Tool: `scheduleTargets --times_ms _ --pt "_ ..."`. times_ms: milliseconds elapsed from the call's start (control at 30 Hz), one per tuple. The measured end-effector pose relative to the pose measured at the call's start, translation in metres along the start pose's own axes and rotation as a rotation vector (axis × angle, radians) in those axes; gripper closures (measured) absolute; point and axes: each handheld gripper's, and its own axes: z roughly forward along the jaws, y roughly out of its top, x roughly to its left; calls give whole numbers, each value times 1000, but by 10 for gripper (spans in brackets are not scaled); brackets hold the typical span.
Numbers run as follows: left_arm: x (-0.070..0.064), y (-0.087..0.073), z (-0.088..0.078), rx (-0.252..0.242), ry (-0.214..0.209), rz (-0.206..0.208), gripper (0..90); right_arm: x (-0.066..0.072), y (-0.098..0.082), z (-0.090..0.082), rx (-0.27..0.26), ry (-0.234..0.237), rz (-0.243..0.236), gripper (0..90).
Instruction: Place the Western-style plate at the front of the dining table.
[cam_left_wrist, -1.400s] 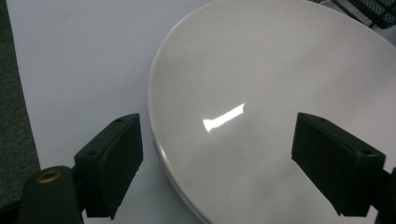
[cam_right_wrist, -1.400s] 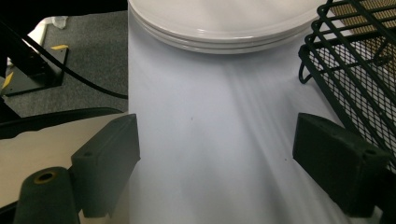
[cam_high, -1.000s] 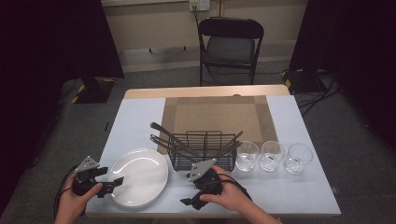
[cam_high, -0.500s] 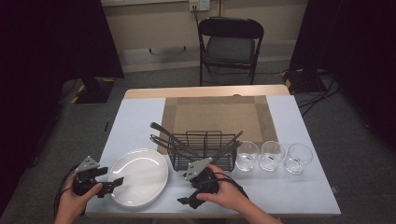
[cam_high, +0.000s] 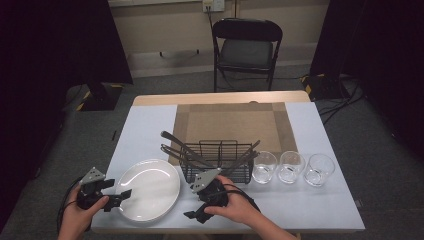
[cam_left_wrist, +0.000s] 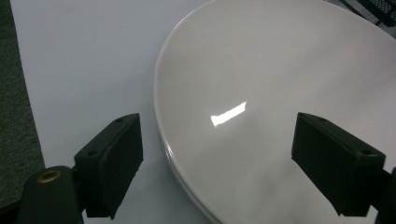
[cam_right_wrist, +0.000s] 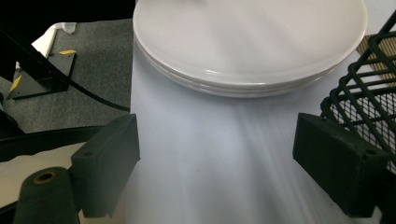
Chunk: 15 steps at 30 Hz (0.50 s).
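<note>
We see the white plate (cam_high: 148, 189) at the table's near left, its near-left rim between our left gripper's (cam_high: 119, 196) wide-open empty jaws, right gripper (cam_high: 192, 216) gaping, empty, just right of it, white table (cam_high: 320, 207), black chair (cam_high: 247, 47) far behind.

So the plates (cam_high: 148, 189) are sitting flat near the front left of the bench (cam_high: 320, 210), white and glossy. From the side it's looking like a stack of at least two (cam_right_wrist: 247, 74), rims lined up. They're lying just left of the black wire basket (cam_high: 217, 162), not touching it.
</note>
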Motion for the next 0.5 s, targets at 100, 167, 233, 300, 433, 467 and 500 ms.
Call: scheduleTargets --times_ms 100,167,233,300,433,467,500 --pt "0 -1 0 -5 -2 -6 163 0 3 2 -6 5 6 140" --pt "1 0 -1 -5 1 -6 163 0 3 2 -5 6 3 140" --pt "1 0 -1 -10 3 -8 163 1 5 4 -2 9 -3 140" --pt "1 0 -1 -11 -1 -11 163 1 6 5 0 13 -5 140" --pt "3 -1 -2 -9 6 -14 163 1 7 8 -1 12 -13 140" --pt "3 -1 -2 -11 6 -15 163 1 8 9 -2 14 -10 140" --pt "3 -1 -2 -10 3 -15 163 2 8 10 -4 18 -5 139"
